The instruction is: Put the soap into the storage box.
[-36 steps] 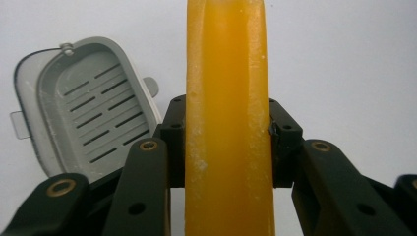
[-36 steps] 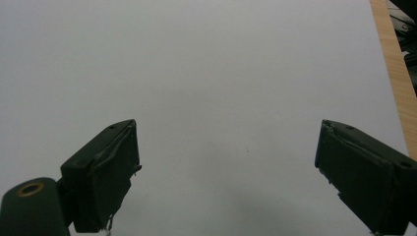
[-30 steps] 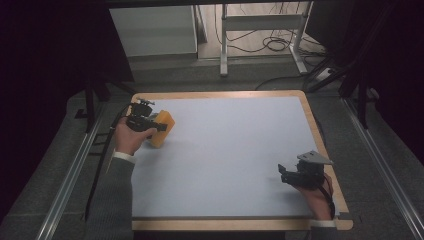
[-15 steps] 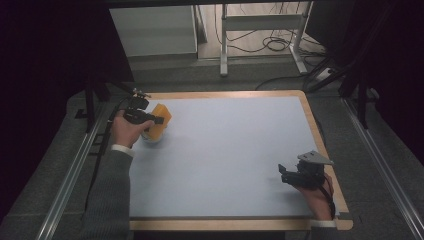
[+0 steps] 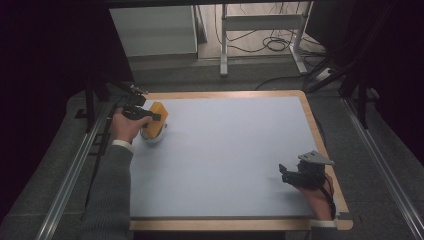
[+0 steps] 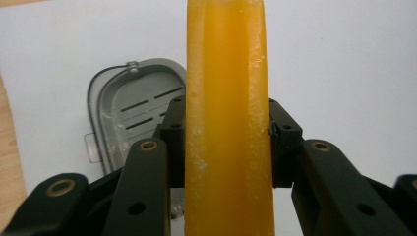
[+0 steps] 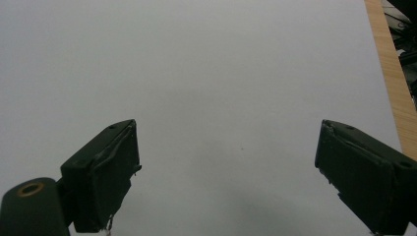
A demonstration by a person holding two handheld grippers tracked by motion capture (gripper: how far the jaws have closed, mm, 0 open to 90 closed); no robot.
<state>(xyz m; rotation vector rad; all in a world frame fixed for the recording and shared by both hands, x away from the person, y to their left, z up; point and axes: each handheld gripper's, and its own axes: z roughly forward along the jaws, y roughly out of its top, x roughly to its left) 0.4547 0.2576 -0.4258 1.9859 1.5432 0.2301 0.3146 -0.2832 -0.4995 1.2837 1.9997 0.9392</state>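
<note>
An orange slab (image 5: 158, 120), smooth like a bar of soap, is clamped between the jaws of my left gripper (image 5: 150, 116) near the table's far left corner. In the left gripper view the orange slab (image 6: 227, 123) stands edge-on and upright, with my left gripper (image 6: 227, 130) shut on both its flat faces. Just under it lies a grey slotted dish (image 6: 133, 113) with a wire bail, seen from above as the pale dish (image 5: 152, 137). My right gripper (image 5: 284, 173) rests near the table's right front edge. Its jaws (image 7: 226, 162) are open, with nothing between them.
The work surface is a pale blue-grey mat (image 5: 225, 155) on a board with a wooden rim (image 5: 320, 145). Metal rails (image 5: 75, 170) run along both sides. A white cabinet (image 5: 152, 30) and a table frame with cables (image 5: 260, 30) stand beyond the far edge.
My left gripper has lifted the orange slab slightly and drawn it toward the far left. The grey dish now shows beneath it. The right gripper has stayed put.
</note>
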